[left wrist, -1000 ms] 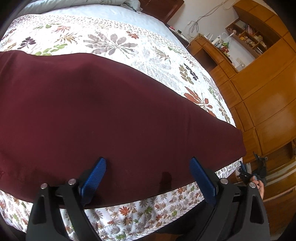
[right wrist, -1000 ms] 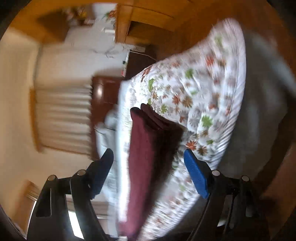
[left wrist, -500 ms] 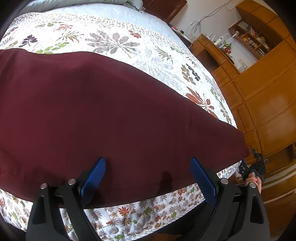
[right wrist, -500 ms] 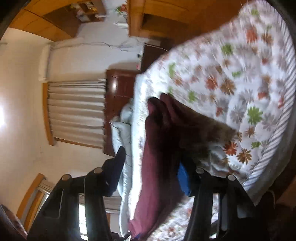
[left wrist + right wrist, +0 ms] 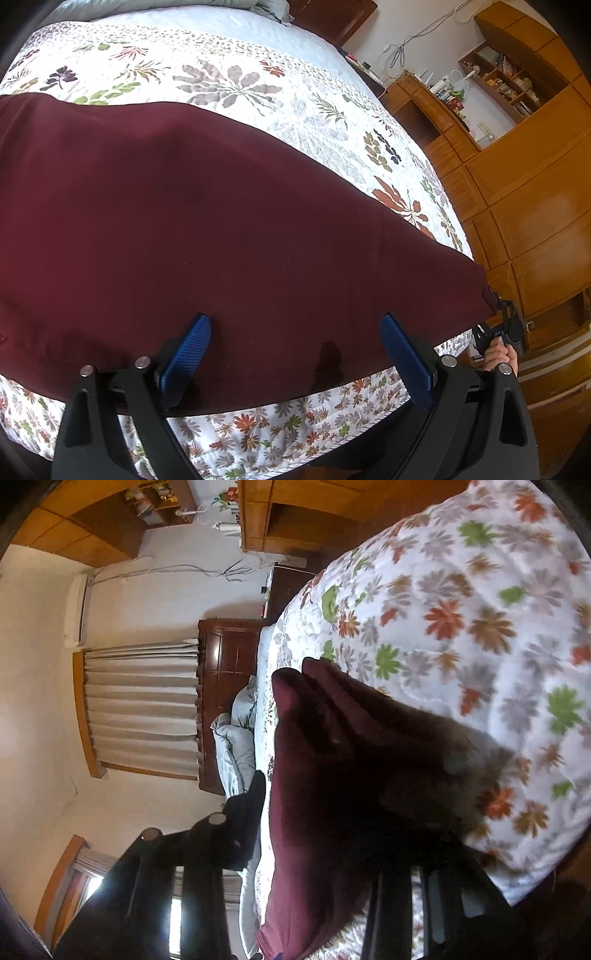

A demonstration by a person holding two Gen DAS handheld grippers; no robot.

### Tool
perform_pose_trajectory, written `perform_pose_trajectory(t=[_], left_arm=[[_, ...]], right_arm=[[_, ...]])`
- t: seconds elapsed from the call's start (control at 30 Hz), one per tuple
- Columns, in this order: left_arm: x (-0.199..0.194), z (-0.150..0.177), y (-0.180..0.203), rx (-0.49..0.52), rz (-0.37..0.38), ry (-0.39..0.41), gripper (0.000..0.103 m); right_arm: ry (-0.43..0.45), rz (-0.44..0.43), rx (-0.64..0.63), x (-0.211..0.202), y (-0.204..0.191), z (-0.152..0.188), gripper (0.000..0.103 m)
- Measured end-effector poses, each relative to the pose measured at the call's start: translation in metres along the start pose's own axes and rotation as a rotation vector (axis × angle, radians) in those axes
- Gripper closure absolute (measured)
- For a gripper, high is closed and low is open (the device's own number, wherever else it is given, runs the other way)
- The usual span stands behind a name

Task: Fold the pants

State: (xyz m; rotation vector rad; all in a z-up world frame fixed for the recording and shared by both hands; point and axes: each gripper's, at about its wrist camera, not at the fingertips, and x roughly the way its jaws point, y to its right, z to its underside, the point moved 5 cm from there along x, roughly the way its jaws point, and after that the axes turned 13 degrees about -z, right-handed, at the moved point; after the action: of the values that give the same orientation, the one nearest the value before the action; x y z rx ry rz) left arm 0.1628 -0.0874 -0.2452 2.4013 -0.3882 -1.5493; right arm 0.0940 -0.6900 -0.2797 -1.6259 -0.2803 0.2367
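Note:
Dark maroon pants [image 5: 221,229] lie flat across the floral bed quilt [image 5: 258,85]. My left gripper [image 5: 295,332] hovers open over their near hem, blue pads wide apart with nothing pinched. At the far right corner of the pants, a hand [image 5: 496,354] holds my right gripper [image 5: 506,325]. In the right wrist view, which is rolled sideways, the pants' end [image 5: 332,757] fills the space between the jaws of the right gripper [image 5: 317,812]. The jaws are closing. One finger [image 5: 251,805] shows beside the cloth, and the other is hidden behind it.
Wooden wardrobes and shelves [image 5: 535,203] stand past the bed's right side. A dark headboard [image 5: 225,664], grey bedding [image 5: 236,746] and curtains [image 5: 140,709] lie at the bed's far end. The quilt [image 5: 461,609] drapes over the mattress edge.
The right gripper has moved in onto the pants' end and its jaws have narrowed around the cloth. The left gripper and the pants stay as they were.

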Motion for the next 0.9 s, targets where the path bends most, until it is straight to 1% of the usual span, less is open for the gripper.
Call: perform_pose_trajectory(t=[0.03, 0.17, 0.3, 0.33, 0.37, 0.43, 0.5, 0.6, 0.73, 0.9], left_arm=[[0.0, 0.0, 0.0, 0.001, 0.002, -0.001, 0.009], [-0.001, 0.001, 0.0, 0.001, 0.009, -0.003, 0.009], [0.0, 0.0, 0.0, -0.003, 0.01, -0.003, 0.009], [0.0, 0.0, 0.0, -0.002, 0.011, -0.003, 0.009], [0.0, 0.0, 0.0, -0.002, 0.012, -0.003, 0.009], [-0.001, 0.001, 0.0, 0.0, 0.012, -0.002, 0.009], [-0.003, 0.0, 0.0, -0.005, 0.017, -0.004, 0.009], [-0.007, -0.001, -0.002, -0.014, 0.024, 0.0, 0.009], [-0.019, -0.002, -0.004, -0.022, 0.036, 0.026, 0.009], [-0.04, -0.007, -0.015, -0.027, 0.034, 0.071, 0.009]], right_arm=[[0.009, 0.0, -0.001, -0.003, 0.0, 0.0, 0.063], [0.057, 0.012, 0.007, -0.022, 0.003, 0.0, 0.062], [0.06, 0.017, 0.006, -0.019, 0.006, -0.001, 0.062], [0.057, 0.023, 0.004, -0.019, 0.007, -0.001, 0.07], [0.057, 0.039, -0.001, -0.02, 0.009, 0.0, 0.083], [0.056, 0.057, -0.013, -0.019, 0.006, -0.001, 0.084], [0.047, 0.101, -0.057, -0.018, 0.0, 0.0, 0.085], [0.028, 0.152, -0.114, -0.014, -0.015, 0.0, 0.085], [-0.001, 0.234, -0.227, -0.003, -0.047, 0.006, 0.085], [-0.031, 0.323, -0.4, 0.021, -0.102, 0.024, 0.085]])
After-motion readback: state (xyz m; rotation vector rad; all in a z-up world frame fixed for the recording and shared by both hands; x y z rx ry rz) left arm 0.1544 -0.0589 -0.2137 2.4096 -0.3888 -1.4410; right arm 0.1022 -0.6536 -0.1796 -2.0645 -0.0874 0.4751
